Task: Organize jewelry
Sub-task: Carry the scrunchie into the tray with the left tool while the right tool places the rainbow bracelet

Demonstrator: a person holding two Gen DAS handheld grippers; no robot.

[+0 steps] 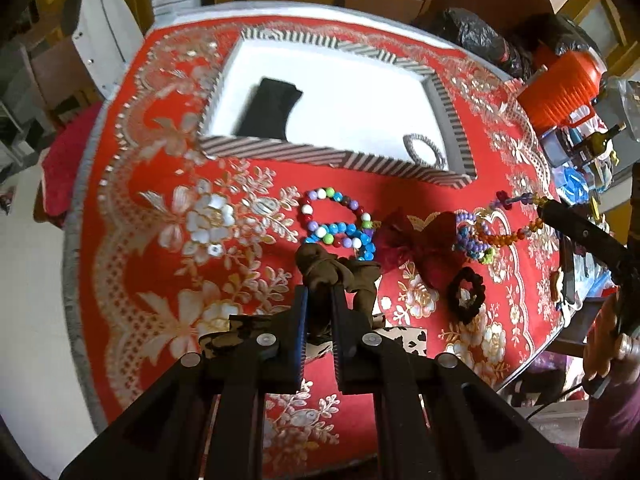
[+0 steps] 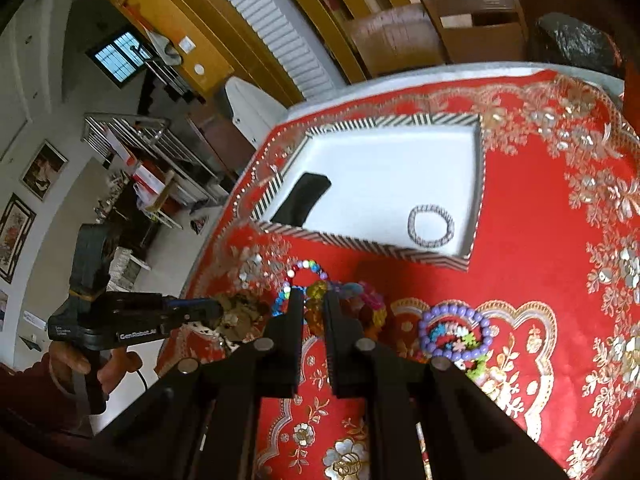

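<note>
A striped-rim white tray lies on the red cloth and holds a black cloth item and a silver bracelet. My left gripper is shut on a brown scrunchie, lifted above the cloth. Beyond it lie multicoloured bead bracelets, a dark red scrunchie, a purple bead bracelet and a black scrunchie. My right gripper is shut on an amber and multicoloured bead strand; the strand also shows in the left wrist view. The tray shows there too.
An orange ribbed container, bottles and black bags crowd the table's far right. A cow-print item lies just behind my left fingers. Wooden chairs stand behind the table. The table edge runs along the left.
</note>
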